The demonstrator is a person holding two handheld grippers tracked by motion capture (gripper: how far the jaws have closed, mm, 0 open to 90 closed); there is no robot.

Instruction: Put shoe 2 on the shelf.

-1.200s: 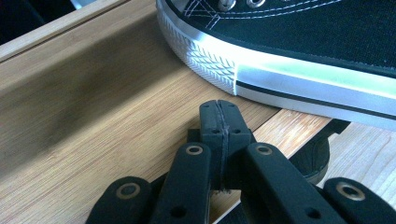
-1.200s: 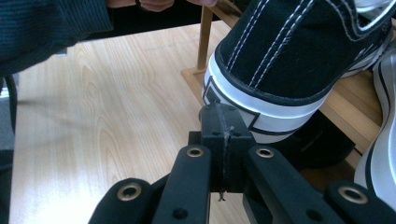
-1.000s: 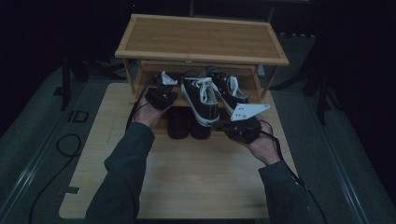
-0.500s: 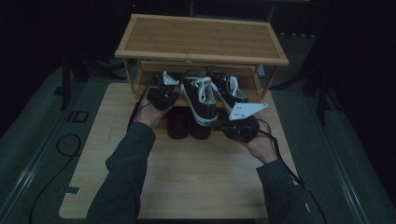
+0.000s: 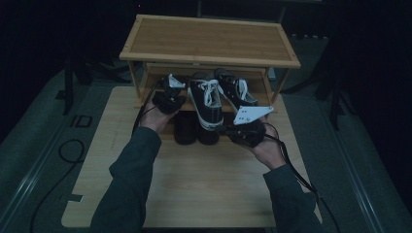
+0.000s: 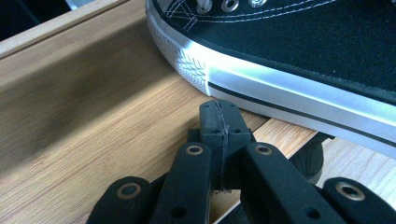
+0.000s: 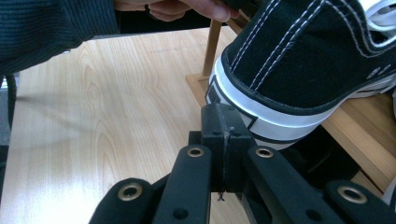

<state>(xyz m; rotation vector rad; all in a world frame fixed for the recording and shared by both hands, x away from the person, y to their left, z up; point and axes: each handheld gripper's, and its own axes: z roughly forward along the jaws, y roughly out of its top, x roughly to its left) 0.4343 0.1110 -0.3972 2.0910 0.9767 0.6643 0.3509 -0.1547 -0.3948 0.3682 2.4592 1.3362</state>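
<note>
Right, both hands are up at the front of the rack (image 5: 209,41), w/ a black sneaker (image 5: 206,99) between them. That sneaker sits on the rack's lower shelf (image 6: 93,121), heel end sticking out over the front edge toward the person, white laces on top, white rubber sole band all round.

L gripper (image 5: 167,99) is at the sneaker's left side. In the left gripper view its jaws are pressed flat together, nothing between them, tips (image 6: 219,119) right up against the white sole band near the ribbed toe part; can't tell if they actually touch. They sit over the shelf's front edge.

R gripper (image 5: 245,131) is at the heel end, grey plate on top. In the right gripper view its jaws are closed tight too, empty, tips (image 7: 223,121) just at the heel's white band w/ its black stripe. Touching or a hair apart, can't tell.

A 2nd black sneaker (image 5: 235,90) lies on the same shelf just right of the first. Two dark shoes (image 5: 187,128) stand on the table (image 5: 204,184) below the shelf edge, under the first sneaker's heel. Cables trail from both grippers back along the sleeves.
</note>
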